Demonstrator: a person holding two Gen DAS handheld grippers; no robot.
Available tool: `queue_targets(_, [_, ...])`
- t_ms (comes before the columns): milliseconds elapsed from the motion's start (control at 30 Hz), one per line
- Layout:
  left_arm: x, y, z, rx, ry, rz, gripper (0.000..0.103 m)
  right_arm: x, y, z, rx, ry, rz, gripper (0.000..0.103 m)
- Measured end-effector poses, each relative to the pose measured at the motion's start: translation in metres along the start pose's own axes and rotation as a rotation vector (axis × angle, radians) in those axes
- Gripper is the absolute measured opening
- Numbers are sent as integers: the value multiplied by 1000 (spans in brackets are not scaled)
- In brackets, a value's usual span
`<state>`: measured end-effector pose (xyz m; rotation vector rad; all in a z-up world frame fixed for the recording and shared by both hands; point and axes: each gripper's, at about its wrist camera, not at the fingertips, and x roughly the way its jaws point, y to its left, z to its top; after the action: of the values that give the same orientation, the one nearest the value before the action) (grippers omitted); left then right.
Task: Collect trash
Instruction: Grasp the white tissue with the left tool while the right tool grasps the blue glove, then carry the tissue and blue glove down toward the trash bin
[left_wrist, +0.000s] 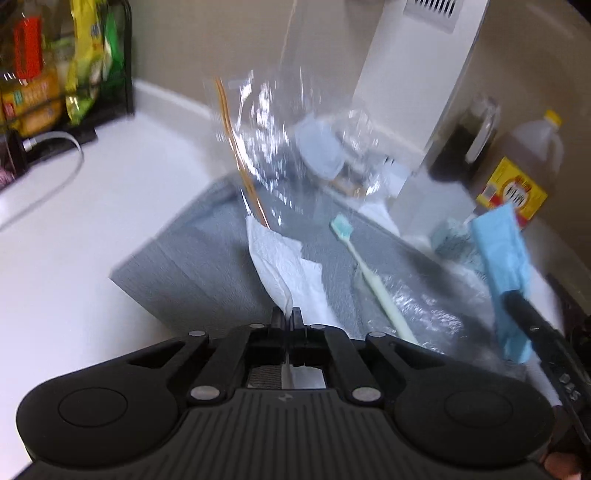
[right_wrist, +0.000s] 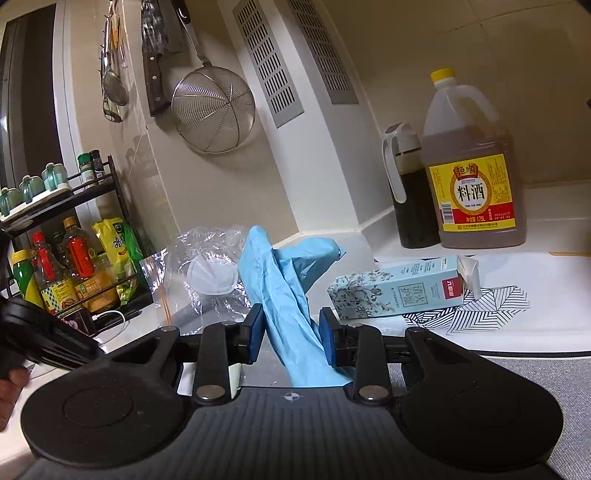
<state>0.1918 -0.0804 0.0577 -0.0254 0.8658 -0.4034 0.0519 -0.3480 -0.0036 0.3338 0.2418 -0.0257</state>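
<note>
My left gripper (left_wrist: 286, 315) is shut on the near corner of a white paper towel (left_wrist: 284, 266) that lies on a grey mat (left_wrist: 192, 266). Just beyond it stands a clear zip bag (left_wrist: 273, 147) with an orange seal strip and a white mask (right_wrist: 212, 277) inside. A pale green toothbrush (left_wrist: 369, 273) rests on the mat to the right. My right gripper (right_wrist: 291, 332) is shut on a blue glove (right_wrist: 284, 295), which sticks up from between its blue pads. The left wrist view shows the glove (left_wrist: 506, 258) at the right edge, away from the bag.
A blue patterned carton (right_wrist: 399, 291) lies on the white counter right of the glove. Behind it stand a dark bottle (right_wrist: 413, 192) and a cooking wine jug (right_wrist: 476, 184). A black spice rack (right_wrist: 74, 266) and a white cable (left_wrist: 55, 177) fill the left.
</note>
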Motion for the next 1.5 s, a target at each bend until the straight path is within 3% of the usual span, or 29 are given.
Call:
queue_targets(300, [-68,13,-21,52,-128,12,1,-5,1,2,-4,-33,4,34])
queue_targets(700, [-146,52,-129,80,-122,53,1,-15,6,-2,-2,-61,22,34])
queue_targets(833, [-167,68,-163,82,-105,65,1,-55,23,-4,21,-91,32,34])
queue_targets(967, [-181,76,-193,93,-117,65,1,-117,56,-8,-33,-102,105,34])
queue_targets(1100, [-186,78,-217,74,-110,54,1,-166,91,-22,-97,-44,192,34])
queue_targets(1300, [-185,83,-247,79,-83,61,1,-194,136,-67,-120,170,268,34])
queue_targets(1500, [-175,98,-275,61,-24,58,1,-197,160,-116,-159,323,205,33])
